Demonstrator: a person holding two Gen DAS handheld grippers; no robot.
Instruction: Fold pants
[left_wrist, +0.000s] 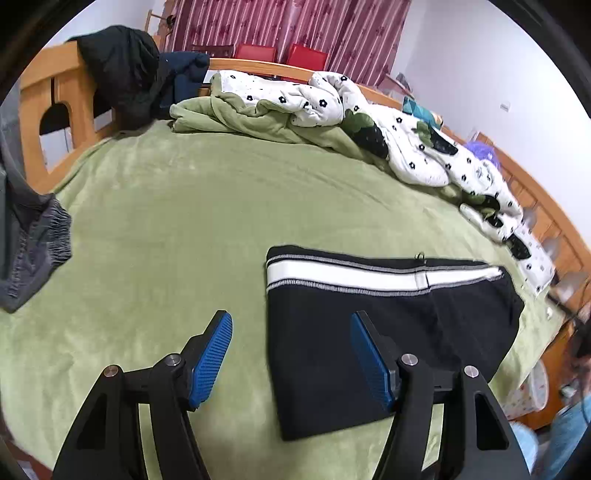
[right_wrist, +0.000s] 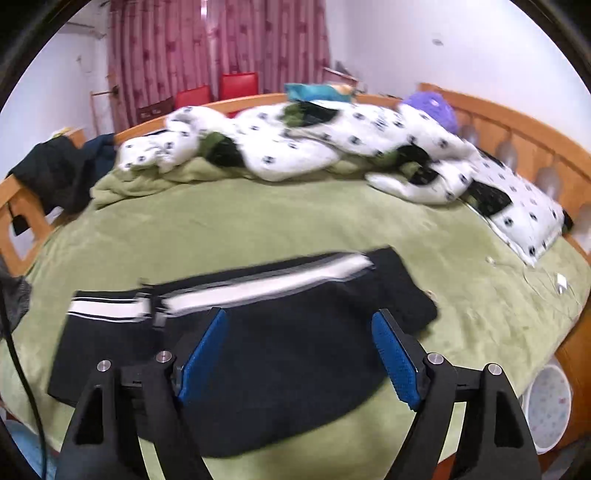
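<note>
The black pants with the white side stripe lie folded into a compact rectangle on the green bed, near its front edge. Left hand-held gripper hovers over the pants' left edge, fingers spread wide, nothing in them. Right hand-held gripper hangs above the middle of the pants, also wide apart and empty. A spotted white quilt is bunched along the far side, grey garment off to the left.

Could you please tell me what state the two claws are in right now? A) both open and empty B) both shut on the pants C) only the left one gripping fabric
A: the left claw and right claw both gape, empty, over the folded black pants with a white side stripe.
</note>
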